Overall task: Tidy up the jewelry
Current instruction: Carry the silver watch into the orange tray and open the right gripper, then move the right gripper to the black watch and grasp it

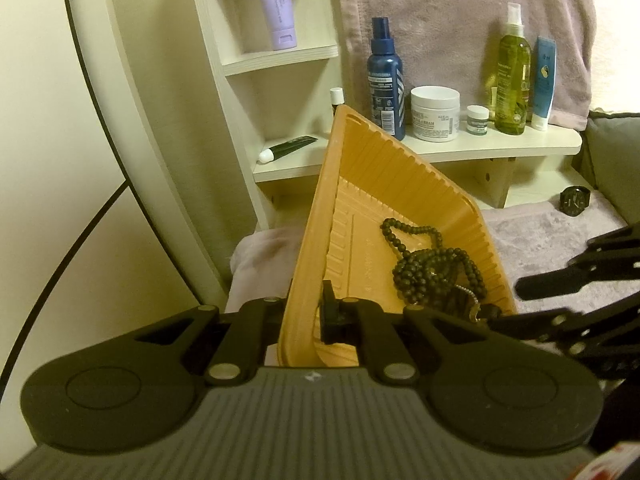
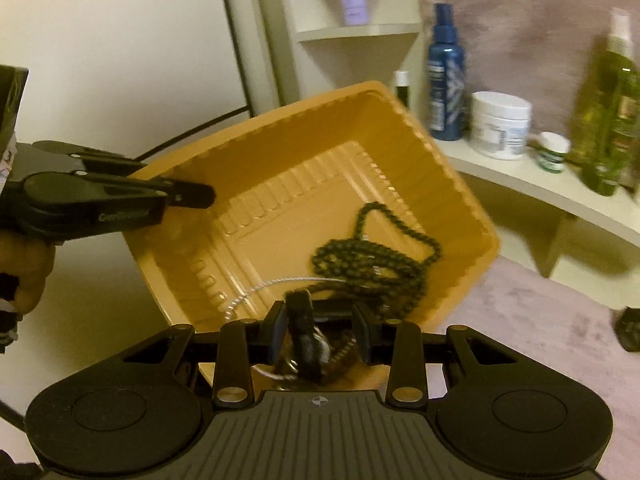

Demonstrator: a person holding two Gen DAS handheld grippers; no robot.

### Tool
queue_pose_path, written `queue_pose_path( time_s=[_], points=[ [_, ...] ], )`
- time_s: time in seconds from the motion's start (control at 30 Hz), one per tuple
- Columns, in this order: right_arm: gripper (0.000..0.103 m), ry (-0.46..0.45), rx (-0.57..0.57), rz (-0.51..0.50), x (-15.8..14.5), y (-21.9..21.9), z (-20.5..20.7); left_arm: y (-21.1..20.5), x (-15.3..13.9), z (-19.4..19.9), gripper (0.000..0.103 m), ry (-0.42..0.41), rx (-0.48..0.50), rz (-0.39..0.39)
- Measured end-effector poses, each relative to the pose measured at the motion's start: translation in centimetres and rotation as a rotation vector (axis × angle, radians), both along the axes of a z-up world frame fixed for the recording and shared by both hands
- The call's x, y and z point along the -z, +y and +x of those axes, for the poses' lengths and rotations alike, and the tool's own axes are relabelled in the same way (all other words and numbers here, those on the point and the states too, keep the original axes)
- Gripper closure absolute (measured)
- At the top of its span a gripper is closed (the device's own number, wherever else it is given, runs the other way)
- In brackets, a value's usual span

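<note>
While the left gripper [image 1: 306, 312] clamps the near wall of the tilted orange plastic tray [image 1: 384, 176], jaws nearly closed on the rim, the right gripper [image 2: 320, 330] sits over the tray's low corner, jaws partly apart around a dark band-like piece [image 2: 305, 336]; actual pad contact unclear. Black bead necklace [image 2: 372, 256] and thin silver chain [image 2: 280, 282] lie just ahead of its tips. Shelf with blue spray bottle [image 1: 386, 80] and white cream jar [image 1: 435, 113] stands beyond; black watch [image 1: 575, 199] far right on the cloth.

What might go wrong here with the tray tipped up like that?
The orange tray hangs tilted from the left tool, which pinches only its rim, so it may slip. The black bead necklace has gathered at the low side and could spill. The right tool sits among the jewelry and may snag the silver chain.
</note>
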State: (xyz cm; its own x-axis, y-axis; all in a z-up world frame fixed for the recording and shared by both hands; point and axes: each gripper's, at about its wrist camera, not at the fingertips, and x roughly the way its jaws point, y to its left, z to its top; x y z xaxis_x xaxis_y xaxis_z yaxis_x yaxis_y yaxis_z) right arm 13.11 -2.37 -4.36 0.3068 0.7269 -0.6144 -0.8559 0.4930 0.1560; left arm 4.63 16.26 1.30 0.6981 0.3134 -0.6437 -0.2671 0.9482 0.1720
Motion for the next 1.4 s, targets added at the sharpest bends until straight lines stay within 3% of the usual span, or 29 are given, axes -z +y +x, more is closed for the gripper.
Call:
queue_pose_path(
  time_s=[0.43,0.7,1.4],
  points=[
    [0.065,0.035,0.331,-0.08,2.5,-8.3,3.1,-0.1,0.0,0.0,0.096,0.001,0.001,0.002],
    [0.06,0.035,0.464,-0.085,2.9,-11.4,4.6,-0.2,0.0,0.0,0.096,0.004,0.004,0.009],
    [0.038,-0.021,0.583,-0.097,3.0,-13.8,8.4,-0.3,-0.2,-0.1,0.096,0.008,0.003,0.012]
  ],
)
